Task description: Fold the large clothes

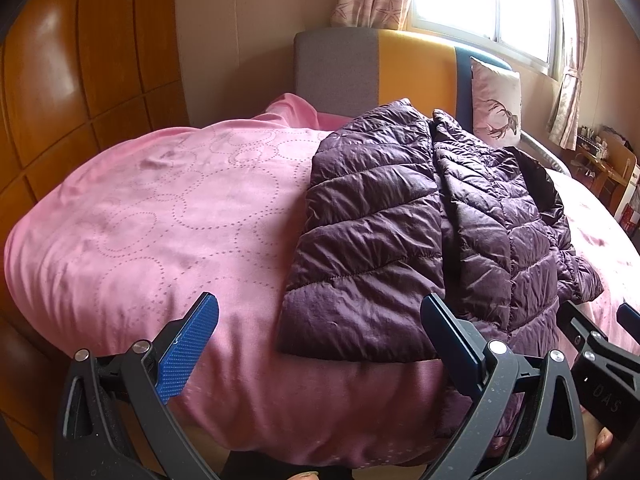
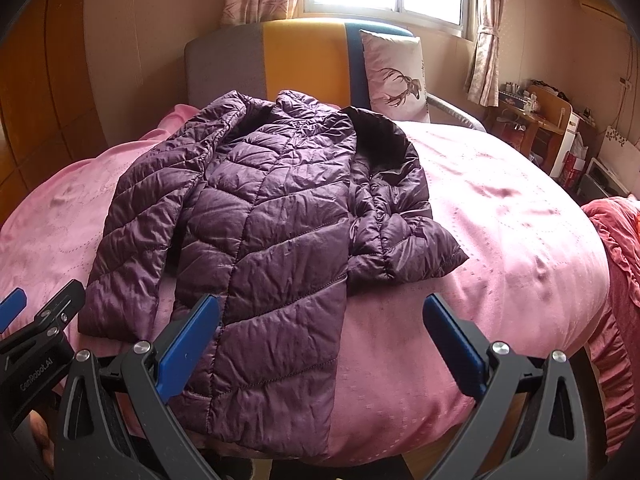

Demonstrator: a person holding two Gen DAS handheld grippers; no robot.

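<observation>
The left gripper (image 1: 320, 344) stands with its blue-padded jaws spread wide and empty, poised above the near edge of the bed. The right gripper (image 2: 320, 344) is the same: wide apart, holding nothing.

From the left gripper, the quilted dark purple puffer jacket (image 1: 420, 232) lies at about 1 o'clock, its hem corner just ahead of the inner finger. From the right gripper the same jacket (image 2: 260, 220) lies at 11 o'clock, its hem running under and just past the left-hand finger and hanging a little over the mattress edge. The jacket's long axis runs from the hem at 6 o'clock to the collar at 12 o'clock, toward the grey, yellow and blue padded headboard (image 2: 304, 52). One sleeve lies straight along the body at 9 o'clock in the right wrist view; the other is bunched and folded across at 3 o'clock, with the dark lining showing near the collar.

The hem seems about equally near to both grippers, so each could take its own corner; the right looks marginally closer to the body panel.

The pink bedspread with dotted ring pattern (image 1: 140, 220) offers open room at 9 to 11 o'clock of the jacket, and more on the far side at 3 o'clock. A pale pillow with a deer print (image 2: 394, 72) stands near the collar, and the bed's near edge falls away directly beneath the jaws.
</observation>
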